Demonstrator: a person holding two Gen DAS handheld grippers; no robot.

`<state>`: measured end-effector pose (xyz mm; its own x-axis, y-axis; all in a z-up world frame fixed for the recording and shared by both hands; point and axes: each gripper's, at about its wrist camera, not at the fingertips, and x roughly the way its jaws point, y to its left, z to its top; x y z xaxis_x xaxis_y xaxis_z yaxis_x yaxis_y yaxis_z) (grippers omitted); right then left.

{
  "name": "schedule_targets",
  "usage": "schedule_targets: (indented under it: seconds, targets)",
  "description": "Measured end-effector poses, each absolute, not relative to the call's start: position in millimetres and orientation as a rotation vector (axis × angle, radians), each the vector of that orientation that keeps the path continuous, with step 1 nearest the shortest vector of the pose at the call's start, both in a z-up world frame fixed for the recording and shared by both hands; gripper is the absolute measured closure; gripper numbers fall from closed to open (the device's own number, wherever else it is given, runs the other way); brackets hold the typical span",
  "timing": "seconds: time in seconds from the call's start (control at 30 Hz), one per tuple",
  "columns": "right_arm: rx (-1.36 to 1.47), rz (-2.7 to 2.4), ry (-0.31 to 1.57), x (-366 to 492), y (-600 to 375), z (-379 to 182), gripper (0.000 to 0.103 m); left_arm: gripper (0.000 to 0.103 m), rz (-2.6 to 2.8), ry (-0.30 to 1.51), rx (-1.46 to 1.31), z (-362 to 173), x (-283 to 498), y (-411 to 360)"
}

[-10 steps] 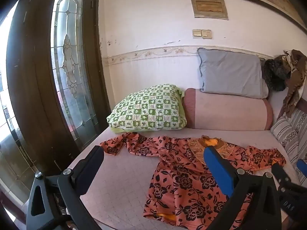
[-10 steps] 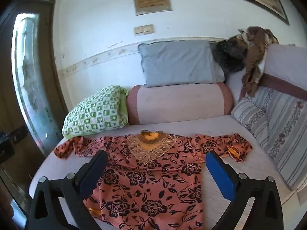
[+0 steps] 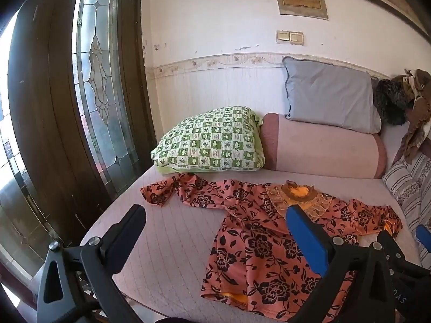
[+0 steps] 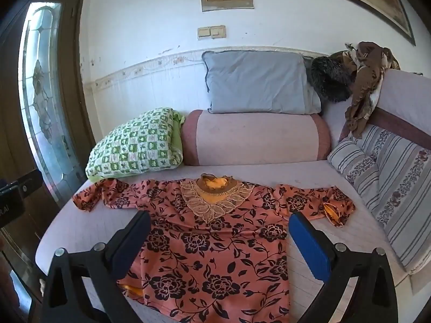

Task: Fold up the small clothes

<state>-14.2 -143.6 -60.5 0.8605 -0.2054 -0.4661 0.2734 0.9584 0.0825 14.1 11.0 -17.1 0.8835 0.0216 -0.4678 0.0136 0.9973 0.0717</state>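
Nothing moved: both gripper heads hover wide open, empty, above the blouse.

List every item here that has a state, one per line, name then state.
Floral top: spread flat on the bed, unfolded, sleeves out to both sides.
Left gripper: open, holding nothing.
Right gripper: open, holding nothing, above the top.
Brown cloth: crumpled, draped over the backrest.
Grey pillow: propped on the bolster.
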Motion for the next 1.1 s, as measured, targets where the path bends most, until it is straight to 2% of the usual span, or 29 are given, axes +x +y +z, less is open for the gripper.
schedule_targets:
  seconds: [0.2, 1.1]
  targets:
    - [0.154, -0.251, 0.472, -31, -190, -47, 0.0, 0.0, 0.005, 0.488, 0.09, -13, 13, 12]
    - [0.164, -0.246, 0.486, -33, -196, -48, 0.0, 0.0, 0.024, 0.494, 0.102, -15, 14, 16]
